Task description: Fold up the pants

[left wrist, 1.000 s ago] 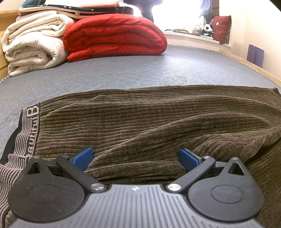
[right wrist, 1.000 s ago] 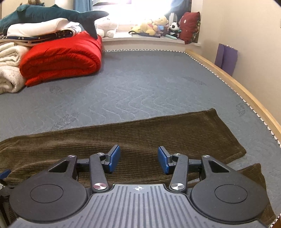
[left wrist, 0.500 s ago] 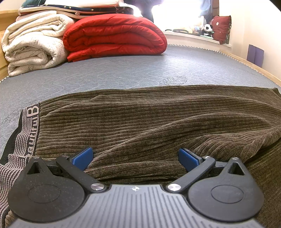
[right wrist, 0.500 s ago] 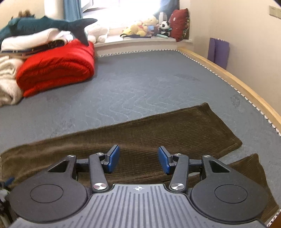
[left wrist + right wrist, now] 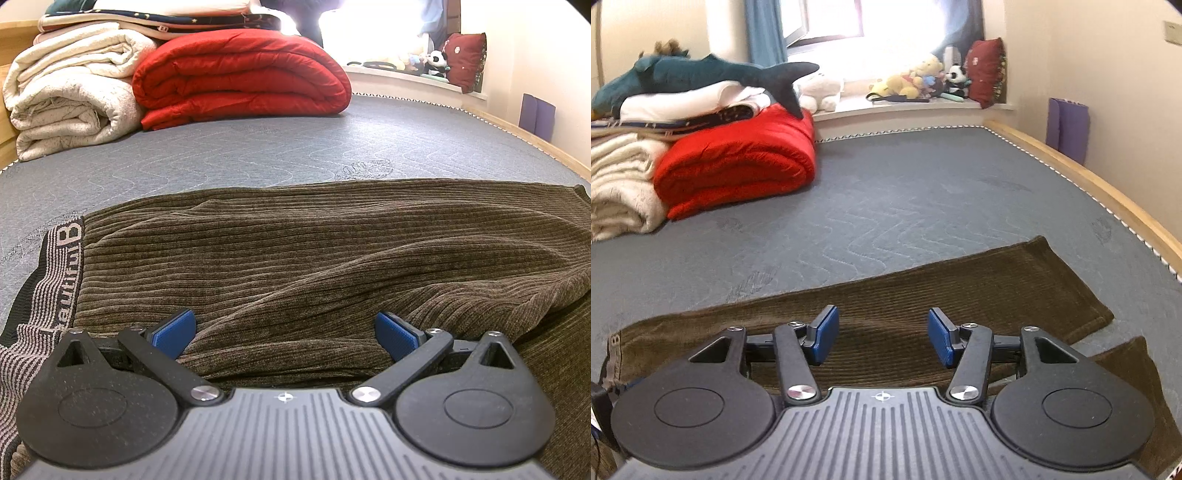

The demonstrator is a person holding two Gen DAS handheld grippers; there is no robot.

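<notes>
Brown corduroy pants (image 5: 314, 258) lie flat across the grey mattress (image 5: 258, 155), with a striped waistband (image 5: 55, 280) at the left. My left gripper (image 5: 284, 332) is open wide, low over the pants near the waistband, with a fabric ridge between its blue pads. In the right wrist view the pants (image 5: 960, 295) stretch to the right, one leg lying over the other, hems at the right. My right gripper (image 5: 882, 339) is open and empty above the legs.
A folded red quilt (image 5: 240, 81) and cream blankets (image 5: 70, 99) are stacked at the far left of the bed. A plush shark (image 5: 701, 74) lies on them. A wooden bed rail (image 5: 1089, 184) runs along the right. Soft toys (image 5: 923, 81) sit on the windowsill.
My right gripper has risen and tilted back, so more of the room and both pant legs show. My left gripper has not moved.
</notes>
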